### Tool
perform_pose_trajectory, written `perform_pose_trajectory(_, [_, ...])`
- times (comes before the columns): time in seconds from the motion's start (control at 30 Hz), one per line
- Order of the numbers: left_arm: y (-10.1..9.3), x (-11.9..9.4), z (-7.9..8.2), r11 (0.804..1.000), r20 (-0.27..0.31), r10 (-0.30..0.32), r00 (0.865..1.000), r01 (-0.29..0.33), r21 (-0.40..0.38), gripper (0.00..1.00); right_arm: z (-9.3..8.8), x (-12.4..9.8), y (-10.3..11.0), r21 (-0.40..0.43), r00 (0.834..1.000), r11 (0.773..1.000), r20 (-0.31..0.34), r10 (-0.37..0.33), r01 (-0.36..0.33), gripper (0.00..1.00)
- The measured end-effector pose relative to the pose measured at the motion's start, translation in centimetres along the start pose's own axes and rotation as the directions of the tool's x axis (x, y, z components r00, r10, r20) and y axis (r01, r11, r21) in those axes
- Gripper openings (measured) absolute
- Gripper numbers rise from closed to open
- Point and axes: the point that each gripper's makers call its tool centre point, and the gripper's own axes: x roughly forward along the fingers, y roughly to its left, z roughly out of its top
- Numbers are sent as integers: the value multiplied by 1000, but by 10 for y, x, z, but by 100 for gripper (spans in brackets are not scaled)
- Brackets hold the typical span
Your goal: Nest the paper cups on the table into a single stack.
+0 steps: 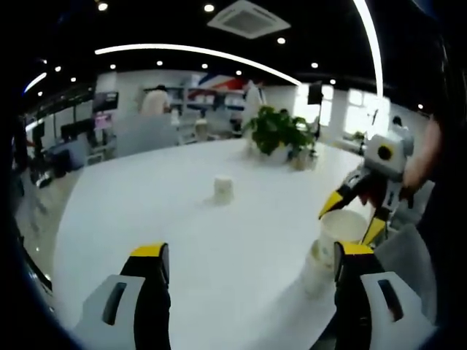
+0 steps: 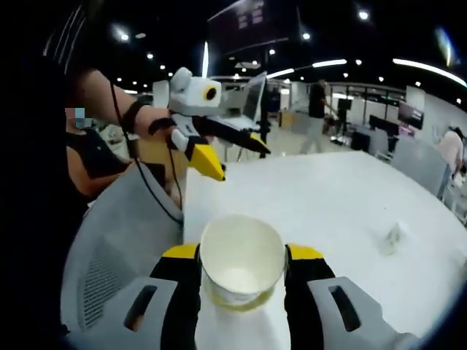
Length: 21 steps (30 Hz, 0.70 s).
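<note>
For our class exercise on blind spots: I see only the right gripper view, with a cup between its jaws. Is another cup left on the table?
Observer: Yes. The left gripper view shows a lone cup mid-table, seemingly upside down, well apart from your held cup.
Operator: Is the left gripper on it?
Observer: No. The left gripper is open, with the lone cup ahead of its jaws, untouched.
Operator: Anything beyond it?
Observer: A potted plant at the table's far side.

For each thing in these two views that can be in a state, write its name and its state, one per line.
Right gripper: shut on the upright cup stack.
Cup stack: upright, mouth open, standing on the table.
Left gripper: open, holding nothing.
Single cup: upside down on the table, untouched.
</note>
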Motion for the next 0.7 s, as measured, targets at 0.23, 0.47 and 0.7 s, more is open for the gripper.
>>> perform_pose_trajectory(0.23, [1,3,0,1000,-2,-3,1000,3,3,94,-10,4,1,5,1000,1000,-18,3,-3,42])
perform_pose_trajectory(0.47, [2,1,-2,1000,-3,2,1000,-2,-2,94,-16,7,4,12,1000,1000,-30,2,-2,43])
perform_pose_trajectory(0.7, [1,0,-3,1000,-5,3,1000,-3,-6,94,-22,8,3,17,999,1000,-43,2,-1,44])
